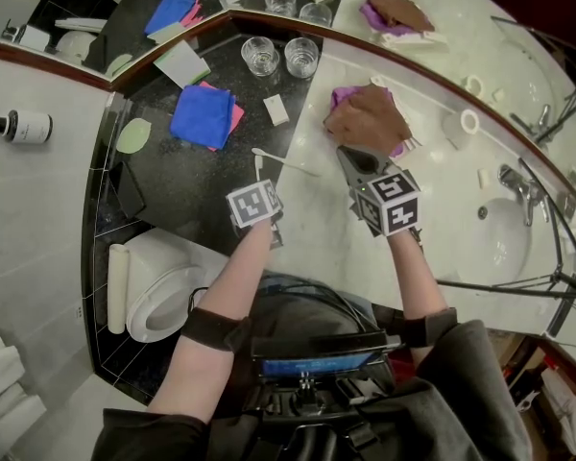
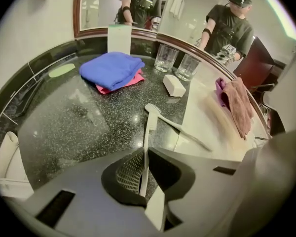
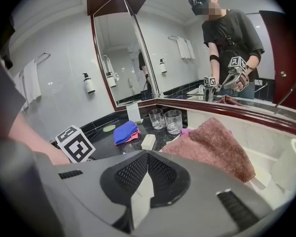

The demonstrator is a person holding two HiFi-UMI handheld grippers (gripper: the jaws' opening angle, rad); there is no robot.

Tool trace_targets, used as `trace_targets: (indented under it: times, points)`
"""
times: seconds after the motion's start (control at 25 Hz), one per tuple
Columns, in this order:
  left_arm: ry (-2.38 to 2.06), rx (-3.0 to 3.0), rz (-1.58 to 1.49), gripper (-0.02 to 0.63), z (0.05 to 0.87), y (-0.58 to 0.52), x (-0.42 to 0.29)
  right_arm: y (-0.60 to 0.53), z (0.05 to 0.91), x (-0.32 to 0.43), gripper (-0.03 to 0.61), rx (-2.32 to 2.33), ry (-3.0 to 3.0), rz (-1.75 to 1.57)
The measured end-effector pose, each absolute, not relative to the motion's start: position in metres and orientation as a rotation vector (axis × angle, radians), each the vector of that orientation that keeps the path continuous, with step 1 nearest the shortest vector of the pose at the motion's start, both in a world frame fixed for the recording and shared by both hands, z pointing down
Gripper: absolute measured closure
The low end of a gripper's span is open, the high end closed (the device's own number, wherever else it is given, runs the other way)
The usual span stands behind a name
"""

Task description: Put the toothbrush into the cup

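My left gripper (image 2: 144,154) is shut on the handle of a white toothbrush (image 2: 149,137), which points away from me over the black counter (image 2: 79,122). In the head view this gripper (image 1: 259,179) sits near the counter's front middle. A second white toothbrush (image 2: 180,128) lies flat just beyond, with its bristle head by the held one's far end. Two glass cups (image 2: 166,58) (image 2: 188,66) stand at the back by the mirror, well apart from both grippers. My right gripper (image 3: 147,157) is shut and empty, hovering in front of a brown towel (image 3: 212,147).
A blue cloth on a pink one (image 1: 204,115) lies at back left, with a white soap bar (image 1: 276,109) beside it. The brown towel (image 1: 367,119) rests on the white counter. A sink with tap (image 1: 504,238) is at the right, and a toilet (image 1: 158,291) is below left.
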State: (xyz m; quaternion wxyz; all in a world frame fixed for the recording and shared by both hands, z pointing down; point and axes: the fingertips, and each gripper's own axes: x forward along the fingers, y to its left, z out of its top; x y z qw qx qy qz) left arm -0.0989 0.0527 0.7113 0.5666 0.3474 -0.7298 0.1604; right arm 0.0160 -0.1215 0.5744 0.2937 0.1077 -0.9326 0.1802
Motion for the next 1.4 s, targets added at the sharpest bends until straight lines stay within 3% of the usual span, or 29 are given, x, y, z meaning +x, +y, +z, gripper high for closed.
trace_targets:
  times: [0.44, 1.4]
  points:
    - [-1.805, 1.005, 0.401, 0.597, 0.668, 0.047, -0.109, -0.107, 0.568, 0.020, 0.560, 0.300, -2.494, 0.476]
    - [-2.111, 1.868, 0.250, 0.595, 0.472, -0.011, -0.124, -0.067, 0.519, 0.051, 0.560, 0.482, -2.589, 0.550]
